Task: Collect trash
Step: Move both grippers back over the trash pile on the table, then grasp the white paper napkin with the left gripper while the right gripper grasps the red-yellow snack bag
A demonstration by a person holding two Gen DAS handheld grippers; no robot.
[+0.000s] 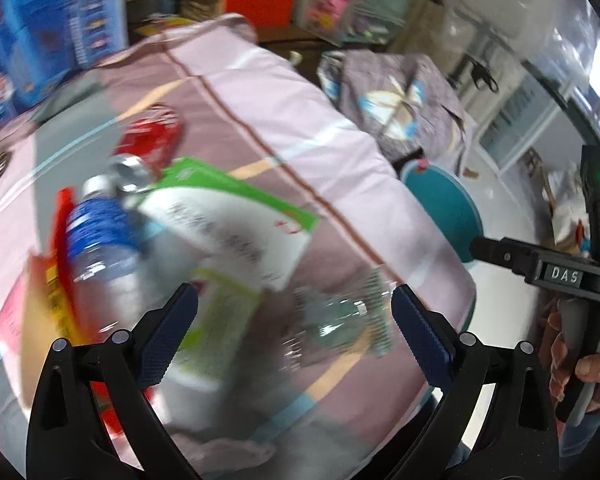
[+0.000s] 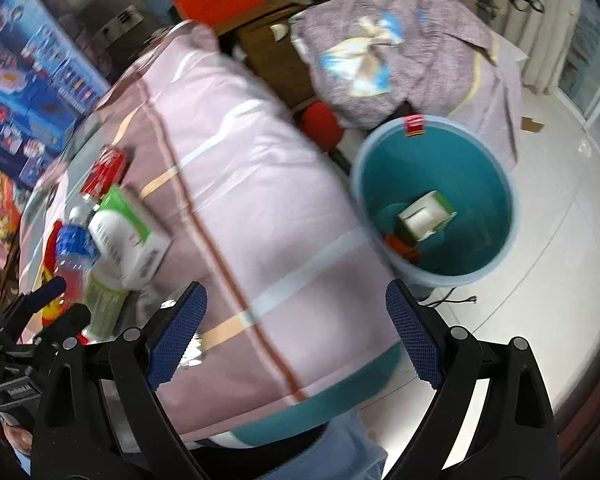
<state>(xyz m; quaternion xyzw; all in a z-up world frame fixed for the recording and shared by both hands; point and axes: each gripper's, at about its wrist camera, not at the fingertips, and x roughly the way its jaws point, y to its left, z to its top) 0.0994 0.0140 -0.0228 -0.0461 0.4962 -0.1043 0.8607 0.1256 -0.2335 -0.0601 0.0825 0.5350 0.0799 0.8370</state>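
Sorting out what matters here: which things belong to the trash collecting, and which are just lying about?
Job: red can, water bottle, green-and-white box, teal bin.
Lying about: purple blanket, blue toy boxes, pink bedspread.

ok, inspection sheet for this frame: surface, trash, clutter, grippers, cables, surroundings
Surface: pink striped bedding, wrinkled.
Job's things: red can, blue-label bottle, green-white box and clear crumpled bottle lie on the bedding; teal bin on the floor beside the bed already holds a small box and a red scrap.
Clutter: red-yellow wrappers under the bottle.
Grippers: left gripper and right gripper both open, empty.
Cables: black cord on the floor by the bin.
Surroundings: blue toy boxes, patterned quilt, white tile floor.
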